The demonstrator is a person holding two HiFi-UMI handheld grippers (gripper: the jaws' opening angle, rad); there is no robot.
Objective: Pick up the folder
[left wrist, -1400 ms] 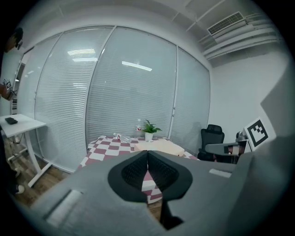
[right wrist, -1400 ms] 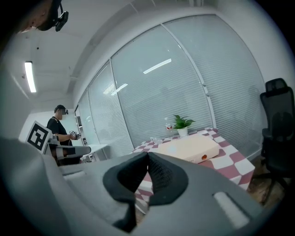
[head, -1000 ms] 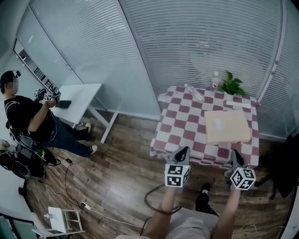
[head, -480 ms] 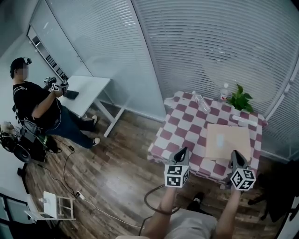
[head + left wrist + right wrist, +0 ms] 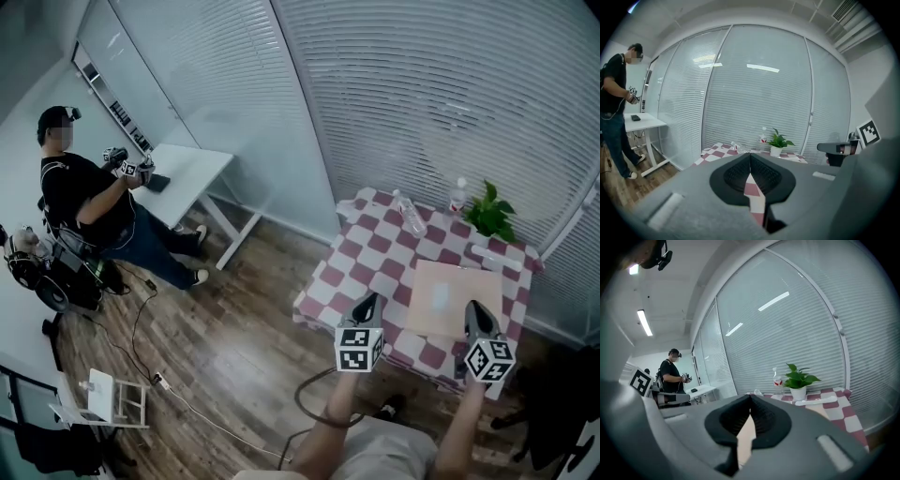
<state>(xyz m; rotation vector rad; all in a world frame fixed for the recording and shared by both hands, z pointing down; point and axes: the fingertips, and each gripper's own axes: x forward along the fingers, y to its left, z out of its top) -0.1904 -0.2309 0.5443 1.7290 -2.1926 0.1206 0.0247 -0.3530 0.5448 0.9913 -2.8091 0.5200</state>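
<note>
Head view: folder (image 5: 455, 295) on checkered table (image 5: 366, 253), wood floor (image 5: 234, 342), blinds (image 5: 422, 84)

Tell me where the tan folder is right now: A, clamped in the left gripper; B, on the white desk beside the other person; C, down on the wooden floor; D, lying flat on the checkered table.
D: the folder lies flat on the checkered table, while the left gripper and right gripper are both shut and hold nothing.

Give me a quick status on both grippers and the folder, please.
Left gripper shut, empty; right gripper shut, empty. Folder flat on checkered table, untouched. Nothing blocking the approach.
</note>
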